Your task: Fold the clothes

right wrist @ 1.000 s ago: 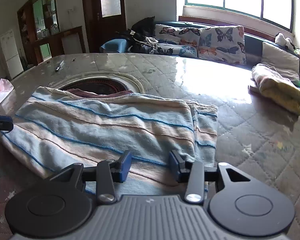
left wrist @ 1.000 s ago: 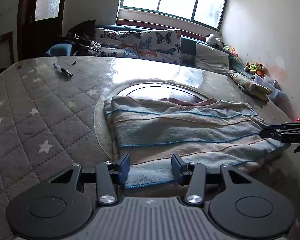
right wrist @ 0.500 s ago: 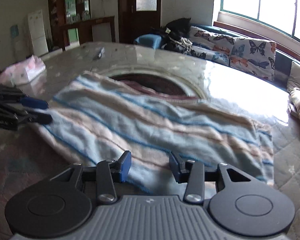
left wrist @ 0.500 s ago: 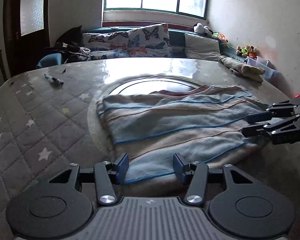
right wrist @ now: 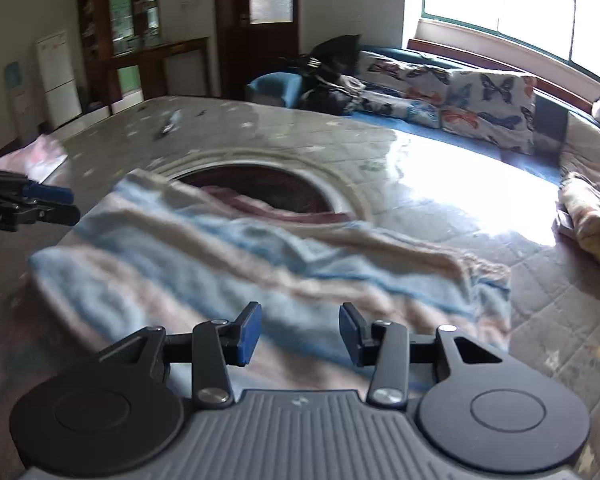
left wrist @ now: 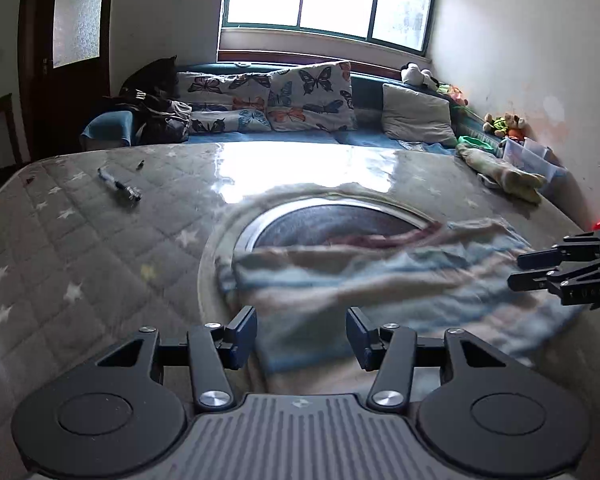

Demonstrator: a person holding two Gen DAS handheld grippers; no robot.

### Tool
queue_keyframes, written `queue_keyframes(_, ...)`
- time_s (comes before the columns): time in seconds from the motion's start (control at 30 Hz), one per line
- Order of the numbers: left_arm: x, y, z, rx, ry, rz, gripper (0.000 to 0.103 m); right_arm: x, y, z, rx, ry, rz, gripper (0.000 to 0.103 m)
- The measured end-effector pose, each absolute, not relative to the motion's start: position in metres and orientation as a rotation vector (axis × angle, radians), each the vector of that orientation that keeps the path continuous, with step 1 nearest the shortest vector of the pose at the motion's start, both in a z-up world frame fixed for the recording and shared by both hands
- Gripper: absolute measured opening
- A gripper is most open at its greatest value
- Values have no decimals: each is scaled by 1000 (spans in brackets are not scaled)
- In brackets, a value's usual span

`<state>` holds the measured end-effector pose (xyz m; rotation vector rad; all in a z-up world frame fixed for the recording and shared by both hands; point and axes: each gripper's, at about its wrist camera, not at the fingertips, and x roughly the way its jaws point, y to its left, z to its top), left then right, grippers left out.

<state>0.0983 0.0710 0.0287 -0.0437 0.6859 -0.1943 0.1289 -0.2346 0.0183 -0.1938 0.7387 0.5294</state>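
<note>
Striped sweater (left wrist: 380, 280), pale blue and cream with thin blue lines, lies partly folded on the quilted, star-patterned bench (left wrist: 80, 248), its far edge overlapping the round inset (left wrist: 320, 220) at the bench centre. A maroon inner layer shows at the far edge. The left hand-held gripper (left wrist: 302, 332) sits over the near left part of the garment, jaws about half open with nothing clamped between them. The right hand-held gripper (right wrist: 299, 334) sits over the near right part, jaws likewise parted and empty; fabric shows beyond the gap, not in it. The step in hand appears to be positioning between folds. The next move likely calls for lowering both grippers onto the near hem, closing on the cloth, then carrying it toward the far edge evenly.
</note>
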Motion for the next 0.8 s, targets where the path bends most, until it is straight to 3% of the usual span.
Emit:
queue_keyframes(0.4, 165, 67, 1, 12, 756, -164, 51, 206, -263, 1, -81, 796, 374, 43)
queue_keyframes(0.8, 184, 82, -3, -26, 756, -88, 50, 213, -244, 1, -87, 793, 384, 43)
